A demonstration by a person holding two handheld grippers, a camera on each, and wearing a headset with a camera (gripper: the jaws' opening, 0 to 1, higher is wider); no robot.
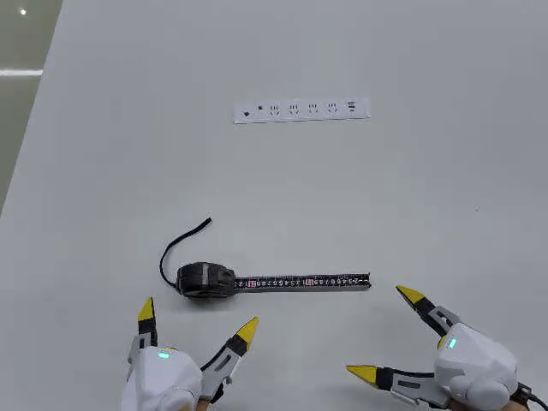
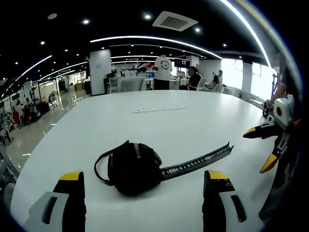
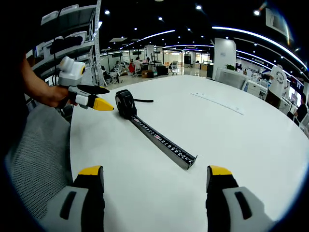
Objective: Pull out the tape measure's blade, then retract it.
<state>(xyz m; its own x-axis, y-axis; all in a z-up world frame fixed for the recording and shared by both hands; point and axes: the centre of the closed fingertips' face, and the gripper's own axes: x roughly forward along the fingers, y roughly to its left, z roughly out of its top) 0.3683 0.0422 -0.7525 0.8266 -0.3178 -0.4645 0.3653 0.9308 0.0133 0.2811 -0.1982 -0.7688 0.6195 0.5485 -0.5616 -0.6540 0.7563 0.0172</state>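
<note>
Jaws: both pairs are held wide apart with nothing between them; the left gripper [image 1: 198, 317] and the right gripper [image 1: 385, 333] are each kept clear of the work.
Position of grippers: the left one is poised just short of the case, the right one just off the blade's free end, toward the near edge of the workbench [image 1: 428, 197].
Tape measure [image 1: 205, 280]: a dark case is laid on its side, on the near part of the workbench, well apart from the left edge.
Blade [image 1: 304, 282]: already drawn out part way, it is laid flat and straight from the case toward the right, printed face up.
End hook [image 1: 367, 280]: seen at the blade's free end, touching the surface.
Strap [image 1: 175, 244]: a thin black loop is trailed from the case toward the far edge.
Power strip [image 1: 301, 110]: set well apart, farther in toward the far edge.
Stage, as judged: pull-out appears done; retraction is not yet begun.
Handling, as judged: the case is expected to be hard, compact and fairly heavy for its bulk, so it may be slid if pushed. The blade is taken to be thin, springy and slick, stiff along its length but easily kinked, and liable to snap back.
Hold, as advised: the case is best clamped across its flat sides by the left gripper; the blade is best pinched just behind the hook.
Lock: cannot be told from these views.
</note>
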